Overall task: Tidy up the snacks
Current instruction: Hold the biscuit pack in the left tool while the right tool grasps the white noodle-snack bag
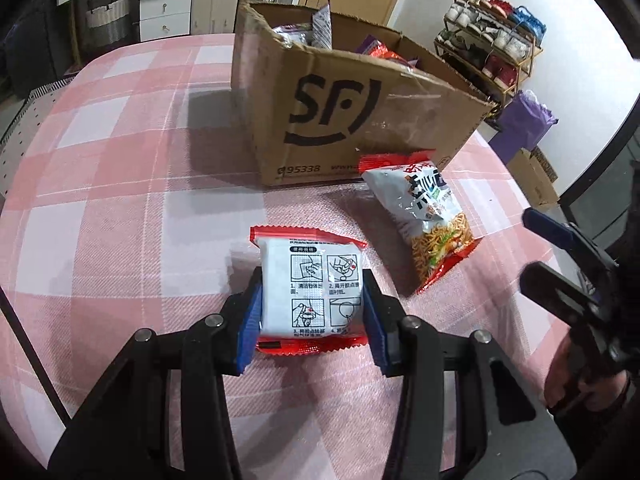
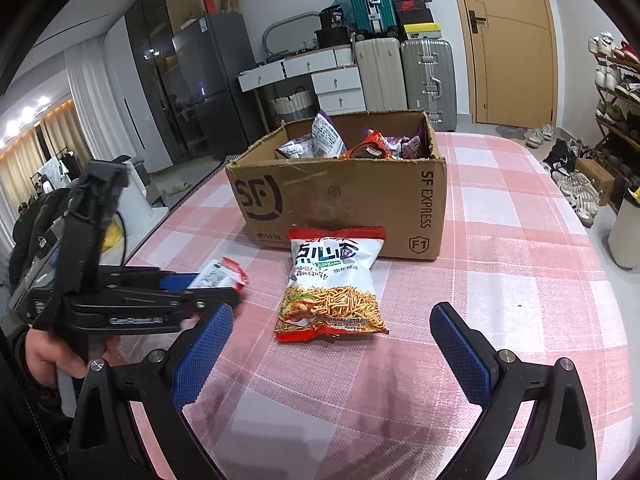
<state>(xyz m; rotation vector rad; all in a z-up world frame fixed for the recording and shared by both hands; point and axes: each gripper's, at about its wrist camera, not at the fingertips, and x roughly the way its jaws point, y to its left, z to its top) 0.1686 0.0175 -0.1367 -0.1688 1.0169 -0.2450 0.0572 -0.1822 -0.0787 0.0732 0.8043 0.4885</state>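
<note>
1. My left gripper (image 1: 312, 312) clamps a white, red-edged packet (image 1: 310, 284) just above the pink checked tablecloth (image 1: 120, 200).
2. My right gripper (image 2: 332, 354) hangs wide open and empty, behind the noodle-snack bag (image 2: 332, 284).
3. Beyond, the bag touches the SF cardboard box (image 2: 340, 200), which holds more snack packets (image 2: 368, 146).

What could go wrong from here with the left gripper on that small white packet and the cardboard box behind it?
1. The left gripper pinches the small white red-edged packet by its sides only; the slick wrapper might slip during a lift.
2. The brown cardboard box has a tall front wall; a low carry could catch the packet on it.
3. The open right gripper faces the white and red noodle-snack bag nearby; the two grippers might collide.
</note>
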